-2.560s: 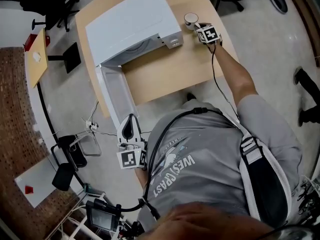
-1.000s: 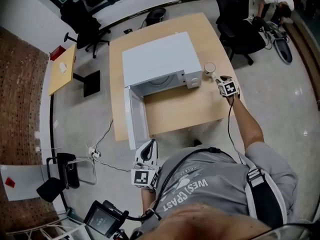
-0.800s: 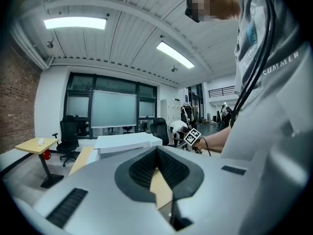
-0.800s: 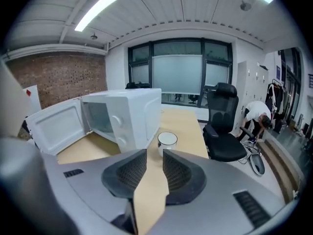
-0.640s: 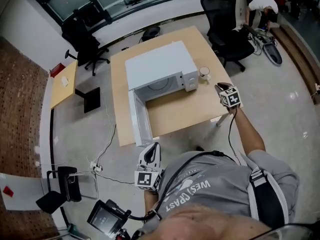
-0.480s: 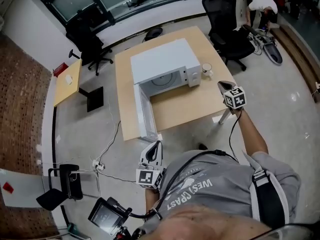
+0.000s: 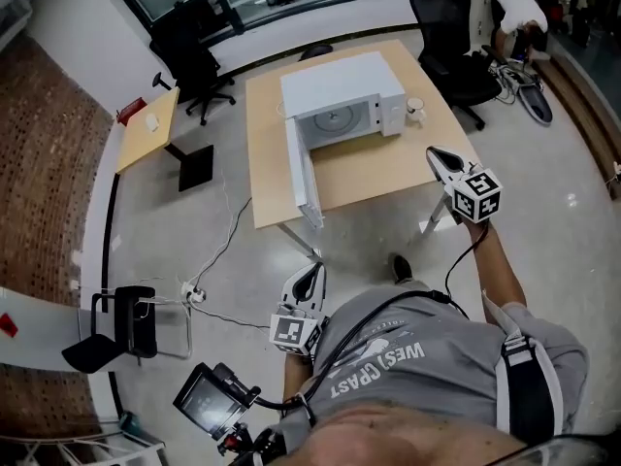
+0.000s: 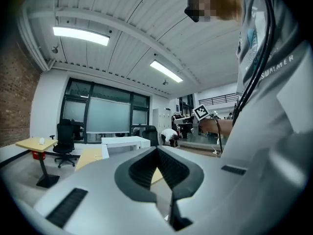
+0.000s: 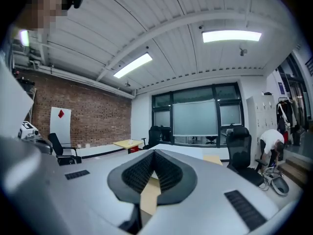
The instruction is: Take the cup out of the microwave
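Task looks done: cup stands on the table just right of the open, empty microwave, while left gripper and right gripper are both pressed together, holding nothing, well clear.

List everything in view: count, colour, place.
white microwave oven: one, white, on the table, door open, cavity empty
small white cup: one, white, on the table, right of the microwave
light wooden table: one, tan, middle of the room
small yellow side table: one, yellow, left of the big table
black office chairs: three, black, two by the windows, one lower left
crouching person in a white top: one, upper right
red brick wall: one, red-brown, left
right gripper: one, grey, shut, empty, raised off the table's front right corner
left gripper: one, grey, shut, empty, at the waist
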`<state>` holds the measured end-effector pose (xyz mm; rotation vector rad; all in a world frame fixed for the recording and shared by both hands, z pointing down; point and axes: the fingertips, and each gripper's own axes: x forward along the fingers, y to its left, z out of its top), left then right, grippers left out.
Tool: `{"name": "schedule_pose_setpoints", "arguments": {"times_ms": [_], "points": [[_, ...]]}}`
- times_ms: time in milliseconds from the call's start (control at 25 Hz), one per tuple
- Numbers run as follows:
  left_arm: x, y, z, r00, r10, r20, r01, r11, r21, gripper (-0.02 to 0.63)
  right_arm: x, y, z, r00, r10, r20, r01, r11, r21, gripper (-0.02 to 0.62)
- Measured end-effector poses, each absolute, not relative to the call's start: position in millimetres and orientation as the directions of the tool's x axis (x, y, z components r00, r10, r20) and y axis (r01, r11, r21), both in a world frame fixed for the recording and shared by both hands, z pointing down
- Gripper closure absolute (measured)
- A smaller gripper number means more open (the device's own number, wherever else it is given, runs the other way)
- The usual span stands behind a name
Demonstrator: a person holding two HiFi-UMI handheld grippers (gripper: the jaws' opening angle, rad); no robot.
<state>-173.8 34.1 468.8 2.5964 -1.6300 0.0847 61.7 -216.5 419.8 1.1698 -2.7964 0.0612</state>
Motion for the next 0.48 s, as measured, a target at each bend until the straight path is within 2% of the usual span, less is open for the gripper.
{"name": "schedule_pose_setpoints", "arguments": {"times_ms": [320, 480], "points": [[-144.1, 71.1, 450.3, 0.551, -0.832, 0.068, -0.831, -0.554, -0.047, 0.561, 52.2, -69.6, 356.4, -0.788, -0.614, 0.051, -0.609, 0.789, 0.082, 0.583], [-125.1, 69.5, 421.3, 0.596, -0.802, 0.017, -0.796, -0.594, -0.12, 0.561, 45.4, -17.1, 339.4, -0.829, -0.557, 0.038, -0.549, 0.826, 0.129, 0.583]]}}
